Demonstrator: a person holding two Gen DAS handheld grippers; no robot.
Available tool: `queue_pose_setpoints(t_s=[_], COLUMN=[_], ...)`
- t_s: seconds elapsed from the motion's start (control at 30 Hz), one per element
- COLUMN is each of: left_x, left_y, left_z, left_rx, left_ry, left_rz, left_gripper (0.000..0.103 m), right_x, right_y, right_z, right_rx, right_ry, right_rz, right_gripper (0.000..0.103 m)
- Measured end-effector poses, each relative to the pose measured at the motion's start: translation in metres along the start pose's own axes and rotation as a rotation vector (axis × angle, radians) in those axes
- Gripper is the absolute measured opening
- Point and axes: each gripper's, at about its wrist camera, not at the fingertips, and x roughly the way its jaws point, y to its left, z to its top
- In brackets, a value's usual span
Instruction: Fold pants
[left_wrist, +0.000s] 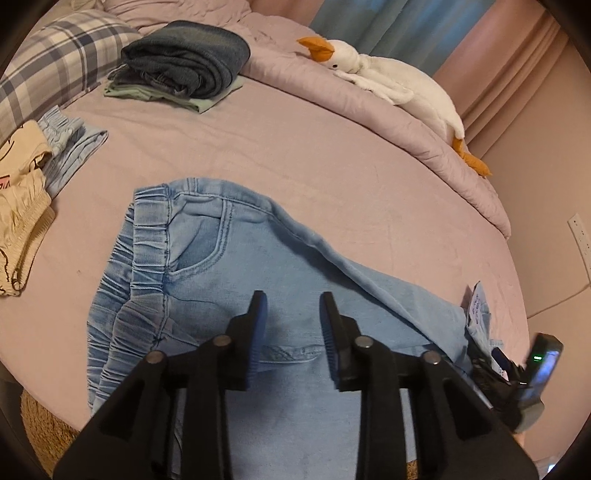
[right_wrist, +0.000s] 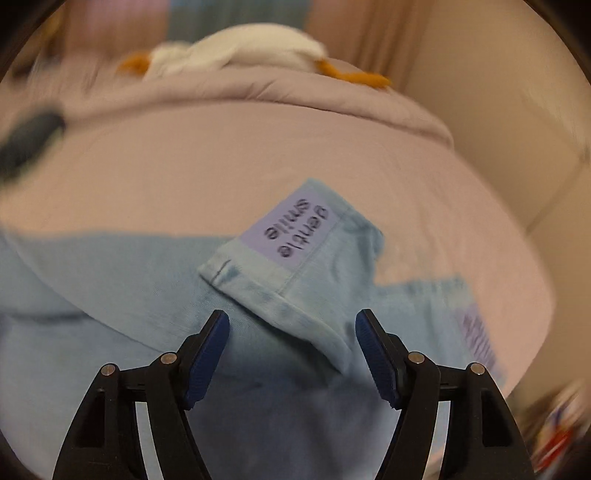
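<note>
One fold seemingly done on pants (left_wrist: 236, 258), hem (right_wrist: 291, 258) lying over. Left gripper (left_wrist: 293, 314), right gripper (right_wrist: 291, 328) released, empty; more folding left.

Light-blue denim pants (left_wrist: 280, 266) lie flat on the bed, elastic waistband left, cuff folded back.

A plush goose (left_wrist: 384, 79) lies on the bunched quilt (left_wrist: 369, 110); a plaid pillow (left_wrist: 48, 66) sits beside stacked dark folded clothes (left_wrist: 184, 62).
</note>
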Motion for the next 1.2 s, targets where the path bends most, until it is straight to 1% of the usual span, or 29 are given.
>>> queue_pose_setpoints(t_s=[0.03, 0.1, 0.13, 0.17, 0.2, 0.23, 0.27, 0.3, 0.37, 0.4, 0.43, 0.5, 0.53, 0.57, 0.6, 0.63, 0.7, 0.77, 0.8, 0.83, 0.87, 0.9, 0.93, 0.97, 1.0, 1.03, 1.1, 1.17, 1.2], left_x=[0.002, 0.005, 0.007, 0.008, 0.009, 0.01, 0.011, 0.012, 0.017, 0.02, 0.025, 0.038, 0.047, 0.057, 0.067, 0.076, 0.094, 0.113, 0.122, 0.122, 0.119, 0.114, 0.107, 0.099, 0.086, 0.074, 0.036, -0.007, -0.031], left_y=[0.001, 0.002, 0.002, 0.002, 0.002, 0.003, 0.003, 0.003, 0.003, 0.002, 0.002, -0.001, -0.003, -0.003, -0.003, -0.002, 0.0, 0.004, 0.007, 0.006, 0.004, 0.001, -0.002, -0.002, -0.002, -0.002, 0.001, 0.005, 0.01], left_z=[0.001, 0.003, 0.004, 0.005, 0.006, 0.007, 0.008, 0.01, 0.016, 0.02, 0.025, 0.036, 0.041, 0.046, 0.051, 0.056, 0.061, 0.064, 0.063, 0.063, 0.061, 0.059, 0.056, 0.053, 0.046, 0.042, 0.027, 0.005, -0.014], left_rx=[-0.002, -0.01, -0.016, -0.02, -0.023, -0.024, -0.025, -0.024, -0.035, -0.047, -0.057, -0.066, -0.072, -0.082, -0.102, -0.115, -0.149, -0.188, -0.202, -0.199, -0.175, -0.141, -0.109, -0.094, -0.087, -0.086, -0.078, -0.061, -0.055], left_ry=[0.003, 0.012, 0.015, 0.018, 0.019, 0.017, 0.012, 0.01, 0.019, 0.026, 0.035, 0.063, 0.086, 0.115, 0.145, 0.166, 0.227, 0.282, 0.298, 0.294, 0.282, 0.265, 0.244, 0.234, 0.219, 0.202, 0.134, 0.074, 0.054], left_rz=[0.002, 0.007, 0.005, 0.002, -0.004, -0.01, -0.017, -0.022, -0.028, -0.033, -0.042, -0.078, -0.101, -0.107, -0.085, -0.055, -0.043, 0.0, 0.018, 0.038, 0.087, 0.108, 0.103, 0.079, 0.048, 0.026, -0.053, -0.144, -0.196], left_gripper=[0.031, 0.034, 0.036, 0.044, 0.053, 0.057, 0.06, 0.062, 0.064, 0.064, 0.065, 0.07, 0.07, 0.07, 0.069, 0.069, 0.07, 0.069, 0.064, 0.057, 0.042, 0.032, 0.025, 0.015, 0.01, 0.008, 0.008, 0.008, 0.008], right_x=[0.009, 0.028, 0.034, 0.035, 0.031, 0.024, 0.013, 0.005, -0.015, -0.022, -0.029, -0.037, -0.036, -0.032, -0.026, -0.019, -0.011, -0.002, 0.004, 0.009, 0.012, 0.016, 0.016, 0.014, 0.01, 0.007, -0.001, -0.013, -0.016], right_y=[0.007, 0.013, 0.013, 0.01, 0.005, -0.003, -0.018, -0.034, -0.077, -0.095, -0.113, -0.151, -0.169, -0.182, -0.193, -0.199, -0.2, -0.193, -0.192, -0.192, -0.188, -0.189, -0.186, -0.185, -0.186, -0.188, -0.191, -0.198, -0.201], right_z=[0.003, 0.01, 0.015, 0.021, 0.024, 0.027, 0.029, 0.029, 0.019, 0.012, 0.003, -0.021, -0.035, -0.047, -0.06, -0.072, -0.087, -0.095, -0.097, -0.098, -0.099, -0.098, -0.097, -0.098, -0.099, -0.098, -0.1, -0.102, -0.104], right_rx=[-0.03, -0.036, -0.03, -0.005, 0.027, 0.073, 0.15, 0.223, 0.401, 0.469, 0.526, 0.638, 0.693, 0.737, 0.788, 0.812, 0.8, 0.775, 0.768, 0.766, 0.761, 0.752, 0.744, 0.739, 0.734, 0.731, 0.737, 0.75, 0.757], right_ry=[0.004, 0.017, 0.017, 0.011, 0.001, -0.03, -0.071, -0.087, -0.136, -0.154, -0.174, -0.196, -0.187, -0.171, -0.146, -0.111, -0.074, -0.042, -0.025, -0.01, 0.004, 0.014, 0.016, 0.013, 0.008, 0.001, -0.02, -0.055, -0.071], right_rz=[-0.022, -0.057, -0.041, -0.011, -0.026, -0.015, 0.034, 0.068, 0.141, 0.149, 0.138, 0.084, 0.087, 0.117, 0.141, 0.141, 0.129, 0.133, 0.13, 0.13, 0.123, 0.109, 0.097, 0.089, 0.087, 0.086, 0.094, 0.098, 0.094], right_gripper=[0.068, 0.055, 0.029, 0.005, 0.004, 0.004, 0.004, 0.004, 0.004, 0.004, 0.004, 0.004, 0.004, 0.004, 0.004, 0.004, 0.004, 0.004, 0.004, 0.004, 0.004, 0.004, 0.004, 0.004, 0.004, 0.004, 0.004, 0.004, 0.004])
